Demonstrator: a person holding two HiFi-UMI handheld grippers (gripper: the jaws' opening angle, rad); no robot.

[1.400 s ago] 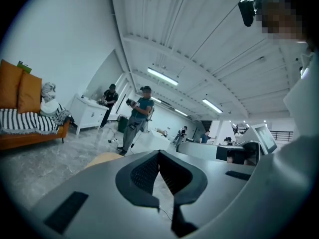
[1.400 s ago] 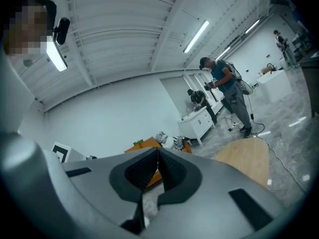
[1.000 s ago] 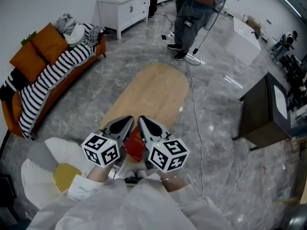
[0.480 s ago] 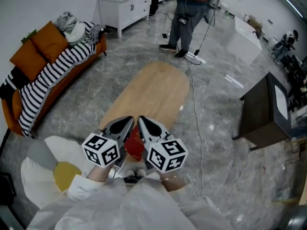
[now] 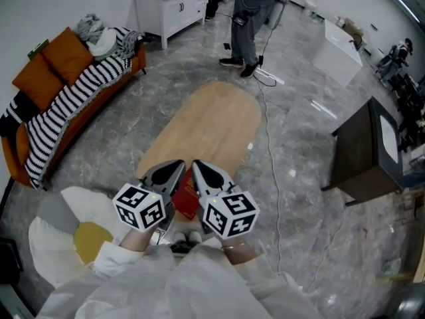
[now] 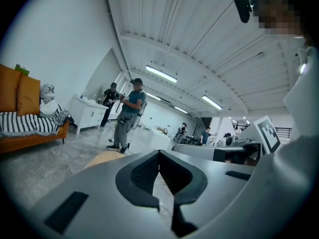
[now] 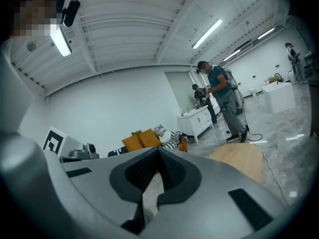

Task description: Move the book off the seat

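The left tongs [image 5: 175, 169] and the right tongs [image 5: 198, 167] are held side by side, tips almost touching, just above a red book [image 5: 187, 202]. Both are closed with their pads together and nothing between them, as the left gripper view [image 6: 159, 154] and the right gripper view [image 7: 159, 151] show. The book lies at the near end of the oval wooden worktop [image 5: 216, 121], partly hidden under the tongs, so I cannot tell whether either one touches it. A white seat with a yellow cushion [image 5: 89, 244] stands to the left, apart from the book. Beyond are an orange sofa [image 5: 36, 78] with a striped blanket [image 5: 73, 105] and a standing person [image 5: 245, 25].
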